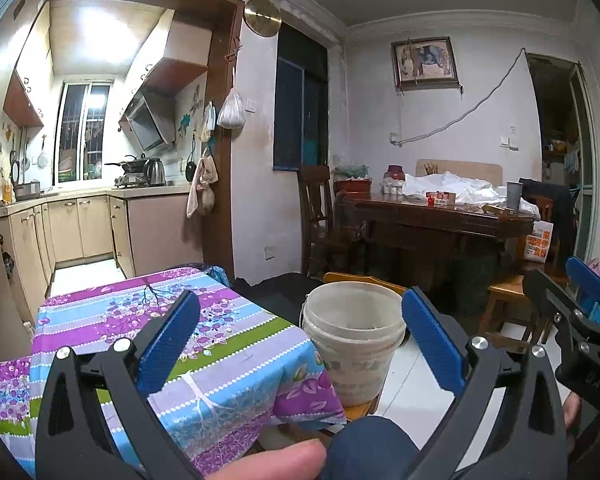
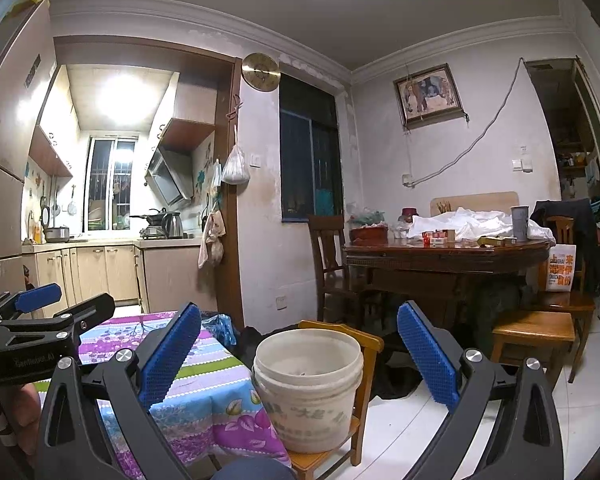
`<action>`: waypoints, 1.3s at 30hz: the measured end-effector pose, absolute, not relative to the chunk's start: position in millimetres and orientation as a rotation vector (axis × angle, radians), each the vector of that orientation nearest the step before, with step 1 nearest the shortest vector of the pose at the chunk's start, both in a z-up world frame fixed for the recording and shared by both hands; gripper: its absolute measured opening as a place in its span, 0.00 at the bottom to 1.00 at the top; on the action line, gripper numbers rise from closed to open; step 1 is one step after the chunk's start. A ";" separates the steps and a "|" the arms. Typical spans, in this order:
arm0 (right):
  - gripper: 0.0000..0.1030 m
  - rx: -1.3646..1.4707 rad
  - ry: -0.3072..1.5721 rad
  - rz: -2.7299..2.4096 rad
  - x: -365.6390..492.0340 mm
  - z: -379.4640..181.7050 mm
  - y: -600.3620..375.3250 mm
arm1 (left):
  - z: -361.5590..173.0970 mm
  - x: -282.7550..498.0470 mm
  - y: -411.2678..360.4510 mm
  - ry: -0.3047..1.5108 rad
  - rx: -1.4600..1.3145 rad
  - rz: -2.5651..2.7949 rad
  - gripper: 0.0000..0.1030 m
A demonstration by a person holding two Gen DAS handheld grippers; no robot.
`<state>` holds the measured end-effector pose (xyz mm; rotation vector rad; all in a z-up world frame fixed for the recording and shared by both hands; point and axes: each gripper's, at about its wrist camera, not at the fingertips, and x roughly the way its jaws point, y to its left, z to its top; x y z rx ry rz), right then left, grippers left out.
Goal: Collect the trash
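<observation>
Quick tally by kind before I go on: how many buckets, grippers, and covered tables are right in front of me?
Buckets: 1, the white bucket standing on a small wooden chair.
Grippers: 2, the left gripper and the right gripper, both open and holding nothing.
Covered tables: 1, the floral-cloth table beside the bucket.
Total: 4

Off-white bucket (image 2: pixel 308 384), floral striped tablecloth (image 1: pixel 228 344)

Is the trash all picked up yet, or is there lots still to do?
Hard to say what's done: the white bucket on the small chair has only a little dark something inside. In hand: nothing; the left claw and right claw are open and empty. No trash shows on the flowery tablecloth, so finding it comes next.
</observation>
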<state>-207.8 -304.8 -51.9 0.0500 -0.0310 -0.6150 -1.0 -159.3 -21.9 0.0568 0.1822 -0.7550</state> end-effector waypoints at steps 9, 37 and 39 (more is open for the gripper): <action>0.95 0.050 -0.036 -0.616 -204.8 -51.6 -301.9 | -23.9 -3.3 -156.8 0.172 0.069 -0.749 0.95; 0.95 0.047 -0.014 -0.600 -195.7 -52.5 -293.9 | -26.9 1.8 -155.6 0.201 0.082 -0.772 0.95; 0.95 0.049 -0.014 -0.601 -195.5 -52.1 -294.1 | -27.5 1.6 -155.3 0.202 0.086 -0.770 0.95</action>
